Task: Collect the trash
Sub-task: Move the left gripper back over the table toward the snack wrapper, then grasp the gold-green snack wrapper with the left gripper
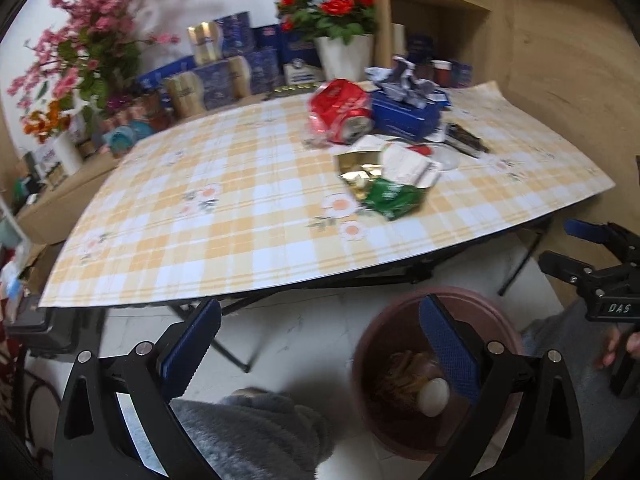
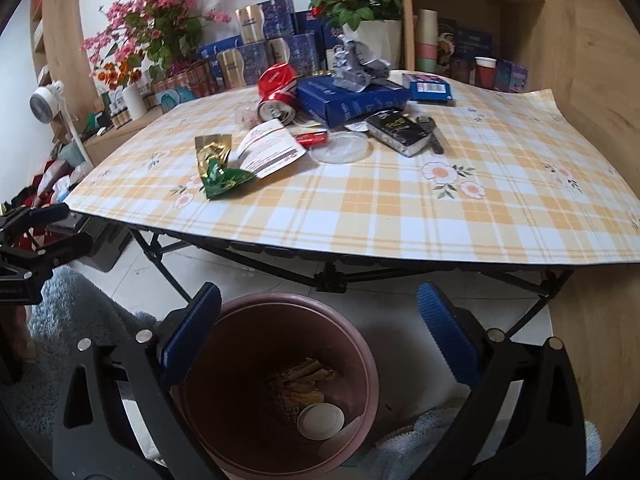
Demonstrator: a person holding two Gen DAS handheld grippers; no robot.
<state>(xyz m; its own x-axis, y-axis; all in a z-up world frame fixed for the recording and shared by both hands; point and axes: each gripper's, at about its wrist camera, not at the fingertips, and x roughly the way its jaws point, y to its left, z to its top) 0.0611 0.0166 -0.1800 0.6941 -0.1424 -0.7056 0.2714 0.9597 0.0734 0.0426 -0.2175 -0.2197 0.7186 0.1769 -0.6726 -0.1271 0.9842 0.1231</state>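
Hovering over bin (image 2: 280,380), right gripper (image 2: 320,340) jaws spread, empty; left gripper (image 1: 320,344) likewise beside bin. Wrappers, crushed can (image 2: 278,94) sitting beyond bin on surface (image 2: 400,216), awaiting pickup.

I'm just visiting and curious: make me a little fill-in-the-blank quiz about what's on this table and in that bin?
1. The crushed soda can on the table is ____ in colour.
2. The bin stands on the ____, below the table's near edge.
3. Both the left gripper and the right gripper have their fingers ____, holding nothing.
4. The tablecloth's checks are white and ____.

Missing words: red; floor; open; yellow
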